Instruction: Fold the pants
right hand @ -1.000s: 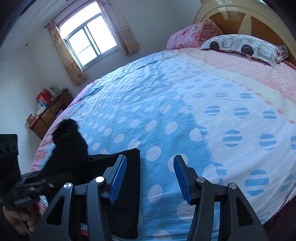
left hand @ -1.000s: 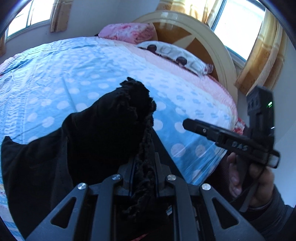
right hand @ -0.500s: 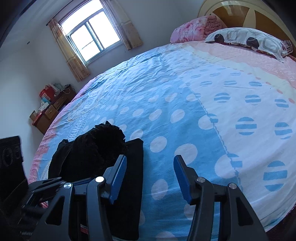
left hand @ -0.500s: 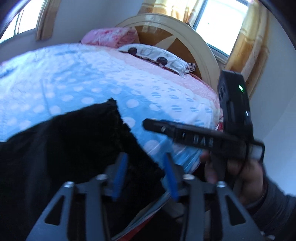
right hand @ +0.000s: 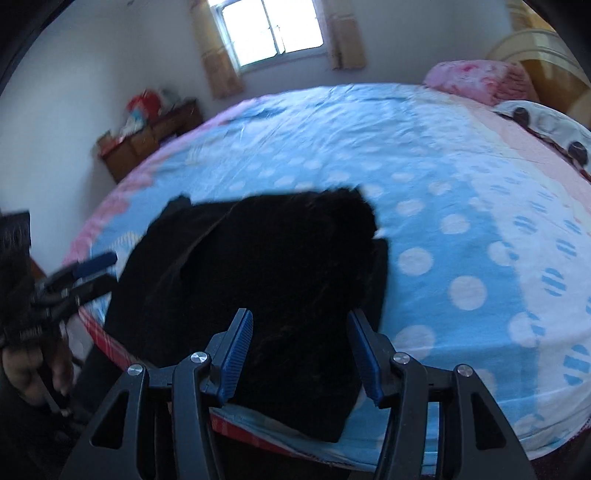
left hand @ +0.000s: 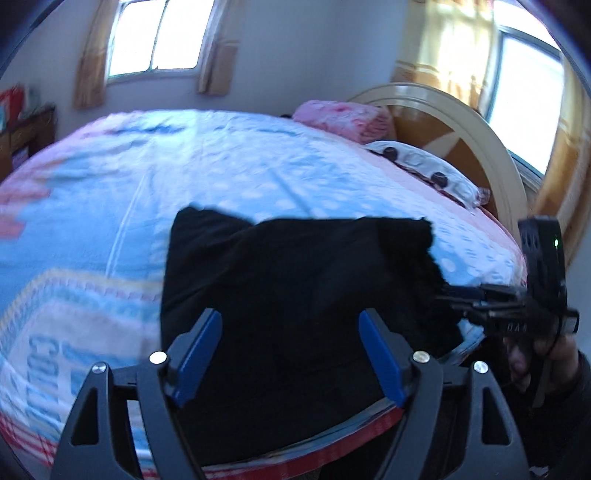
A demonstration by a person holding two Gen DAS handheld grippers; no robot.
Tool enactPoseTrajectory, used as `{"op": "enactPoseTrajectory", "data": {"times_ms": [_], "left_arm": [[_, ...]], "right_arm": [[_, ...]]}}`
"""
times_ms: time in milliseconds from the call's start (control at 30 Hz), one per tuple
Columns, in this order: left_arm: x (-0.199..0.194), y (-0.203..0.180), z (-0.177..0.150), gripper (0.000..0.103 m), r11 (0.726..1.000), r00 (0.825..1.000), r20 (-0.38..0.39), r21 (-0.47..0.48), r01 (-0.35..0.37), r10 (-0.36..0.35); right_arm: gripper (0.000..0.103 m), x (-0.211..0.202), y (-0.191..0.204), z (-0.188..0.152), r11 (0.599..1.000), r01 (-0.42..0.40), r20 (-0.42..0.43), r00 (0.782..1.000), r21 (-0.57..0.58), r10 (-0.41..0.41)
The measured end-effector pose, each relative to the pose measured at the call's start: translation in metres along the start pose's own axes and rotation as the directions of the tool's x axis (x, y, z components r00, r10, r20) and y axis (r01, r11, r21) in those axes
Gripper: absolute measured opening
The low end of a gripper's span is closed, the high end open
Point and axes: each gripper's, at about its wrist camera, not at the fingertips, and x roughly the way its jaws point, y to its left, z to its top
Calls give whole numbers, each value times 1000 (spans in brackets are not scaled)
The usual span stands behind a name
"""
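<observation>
Broadly, a bed (left hand: 258,177) fills both views, spread with a blue sheet (right hand: 424,184) dotted in white that turns pink toward the head. A curved wooden headboard (left hand: 476,133) stands at the far end, with curtained windows (right hand: 273,29) behind and beside it. A brown dresser (right hand: 147,140) with red clutter on top sits against the wall past the far corner of the bed.

Black pants (left hand: 295,288) lie in a folded heap at the near edge of the bed, one ragged corner toward the right side and a flatter layer showing beneath the upper fold (right hand: 376,273). Blur hides the finer creases.

Two pillows lie by the headboard: a pink one (left hand: 343,118) and a white one with dark round spots (left hand: 424,173) just beside it.

The left gripper (left hand: 291,354) hovers over the near part of the pants, its blue-padded fingers (left hand: 199,350) spread wide with nothing between them. Seen from the other camera, it sits off the left edge of the bed, close to the heap.

The right gripper (right hand: 301,354) likewise hangs above the near end of the pants, its fingers (right hand: 236,354) parted and empty. From the left camera its tips reach to the ragged right edge of the cloth, though whether they touch it I cannot tell.
</observation>
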Motion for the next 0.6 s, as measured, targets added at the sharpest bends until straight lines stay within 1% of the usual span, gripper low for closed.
{"op": "enactPoseTrajectory", "data": {"times_ms": [33,67,100,133,167,200,233,267,300,367,433,500,533,600], "left_arm": [[3,2,-2,79,1000,1000,-7,-7,-4,4],[6,4,-6,79,1000,1000,-14,-9,-17,17],[8,4,-9,79,1000,1000,-18,-4,-22,22],[10,4,-10,79,1000,999,-21,-1,-25,25],[11,3,-12,79,1000,999,-22,2,-31,31],[11,2,-12,79,999,999,-19,5,-39,39],[11,2,-12,80,999,999,-13,8,-47,47],[11,2,-11,82,998,998,-6,14,-62,62],[10,2,-11,89,997,997,-1,19,-74,74],[10,3,-11,97,994,995,15,27,-103,102],[12,7,-13,98,994,994,16,21,-111,111],[17,11,-14,98,993,994,-8,20,-113,113],[18,11,-14,98,993,993,-8,27,-116,116],[18,12,-10,98,990,991,-8,53,-130,130]], "right_arm": [[55,6,1,-3,1000,-6,-14,1000,0,6],[49,10,2,-5,1000,2,-20,1000,-10,-3],[34,11,3,-7,1000,6,-23,1000,-23,-6],[29,7,2,-8,999,2,-18,1000,-33,-2],[18,3,1,-7,1000,-4,-10,1000,-28,3],[14,-4,-1,-6,1000,-13,-1,1000,-24,13],[13,-12,1,-5,999,-15,11,1000,-40,15],[11,-18,2,-4,998,-4,18,1000,-61,5],[10,-25,4,-4,997,12,25,1000,-79,-10],[9,-34,3,-5,993,56,18,998,-100,-55],[9,-27,-3,-11,991,92,-35,995,-100,-96],[9,-10,-18,-20,994,89,-92,991,-56,-93],[10,-2,-22,-23,995,91,-106,990,-44,-96],[11,-3,-21,-22,995,82,-97,991,-58,-87]]}}
